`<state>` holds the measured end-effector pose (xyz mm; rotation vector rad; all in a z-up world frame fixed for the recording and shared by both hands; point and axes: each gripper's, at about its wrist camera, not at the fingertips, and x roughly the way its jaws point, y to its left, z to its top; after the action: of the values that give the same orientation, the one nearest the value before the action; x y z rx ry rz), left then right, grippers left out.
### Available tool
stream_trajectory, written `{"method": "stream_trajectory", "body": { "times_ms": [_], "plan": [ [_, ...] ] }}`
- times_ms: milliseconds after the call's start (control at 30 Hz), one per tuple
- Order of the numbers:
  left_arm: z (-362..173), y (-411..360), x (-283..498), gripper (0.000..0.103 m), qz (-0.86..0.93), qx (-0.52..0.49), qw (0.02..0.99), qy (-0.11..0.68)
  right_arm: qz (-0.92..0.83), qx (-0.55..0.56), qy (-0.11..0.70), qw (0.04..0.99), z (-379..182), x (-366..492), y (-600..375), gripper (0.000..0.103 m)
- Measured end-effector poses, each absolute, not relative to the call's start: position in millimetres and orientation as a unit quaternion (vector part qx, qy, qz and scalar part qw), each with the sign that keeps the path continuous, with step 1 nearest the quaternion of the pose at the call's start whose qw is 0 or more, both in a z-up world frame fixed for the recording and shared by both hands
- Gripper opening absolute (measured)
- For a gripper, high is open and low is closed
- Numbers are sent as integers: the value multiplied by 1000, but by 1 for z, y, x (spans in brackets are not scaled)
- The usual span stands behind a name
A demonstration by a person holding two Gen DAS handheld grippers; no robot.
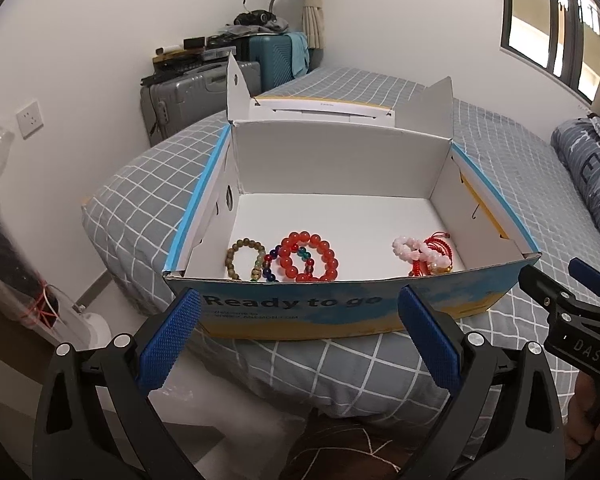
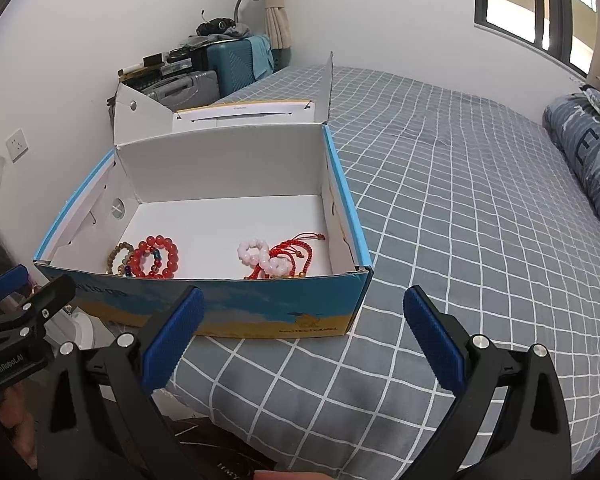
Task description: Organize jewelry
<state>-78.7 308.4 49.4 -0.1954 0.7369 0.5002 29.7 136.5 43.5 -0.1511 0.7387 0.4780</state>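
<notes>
Checked bedspread (image 2: 440, 220), open cardboard box (image 1: 300, 312), suitcases (image 1: 188, 92) by white wall (image 1: 100, 40)

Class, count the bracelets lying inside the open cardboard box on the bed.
At least 5. By the left wall: an olive-brown beaded bracelet, a multicoloured beaded bracelet and a red-orange beaded bracelet. Right: a pale pink beaded bracelet over red woven cord bracelets, their number unclear.

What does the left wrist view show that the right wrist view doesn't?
Only the left wrist view shows the "Ready to go" lettering on the box front. Only the right wrist view shows the camel logo near the box's front right corner. Both show the open box, the red bead bracelet, the pink bead bracelet beside red cord bracelets, and both tongs, left and right, open and empty.
</notes>
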Motion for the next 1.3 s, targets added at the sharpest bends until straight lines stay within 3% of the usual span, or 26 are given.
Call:
{"method": "stream_trajectory", "body": {
  "times_ms": [1300],
  "plan": [
    [47,302,-74,97,228,-92,900,360,225,-84,353,904,45,28,136,96]
  ]
}}
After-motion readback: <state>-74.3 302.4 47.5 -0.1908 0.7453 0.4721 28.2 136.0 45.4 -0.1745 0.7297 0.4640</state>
